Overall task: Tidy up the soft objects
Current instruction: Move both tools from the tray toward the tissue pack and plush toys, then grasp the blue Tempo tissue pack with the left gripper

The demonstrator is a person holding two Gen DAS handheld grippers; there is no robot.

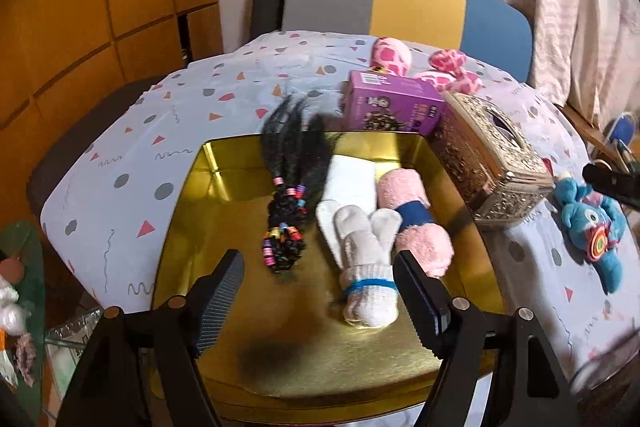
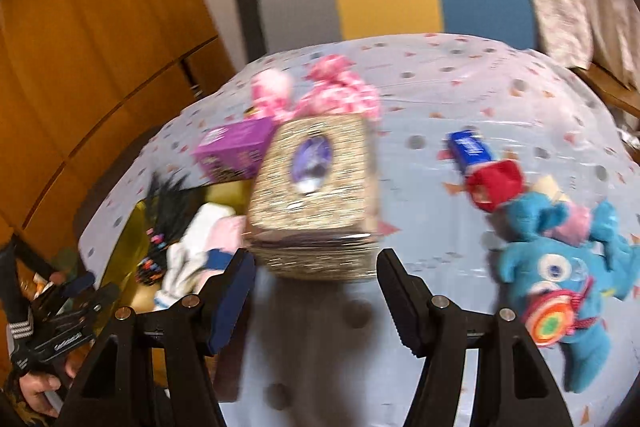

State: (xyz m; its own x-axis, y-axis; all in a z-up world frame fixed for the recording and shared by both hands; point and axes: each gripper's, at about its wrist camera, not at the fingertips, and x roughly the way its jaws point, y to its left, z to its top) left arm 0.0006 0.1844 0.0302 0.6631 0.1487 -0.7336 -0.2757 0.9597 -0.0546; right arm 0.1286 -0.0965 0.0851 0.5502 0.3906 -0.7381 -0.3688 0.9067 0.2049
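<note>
Though the right wrist view is smeared by blur, both grippers show their fingers apart and empty.
The left gripper [image 1: 320, 291] hovers over the gold tray [image 1: 188, 227] holding white socks [image 1: 366, 267], a pink towel roll [image 1: 416, 223] and a black wig [image 1: 286, 187]; only the right gripper [image 2: 316, 291] view shows the blue plush toy [image 2: 560, 283] whole, beside the glittery tissue box [image 2: 316, 199] that hides part of the tray.

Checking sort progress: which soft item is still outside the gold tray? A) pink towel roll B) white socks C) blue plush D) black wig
C: the blue plush lies on the tablecloth right of the tissue box, while socks, towel roll and wig sit in the gold tray.
</note>
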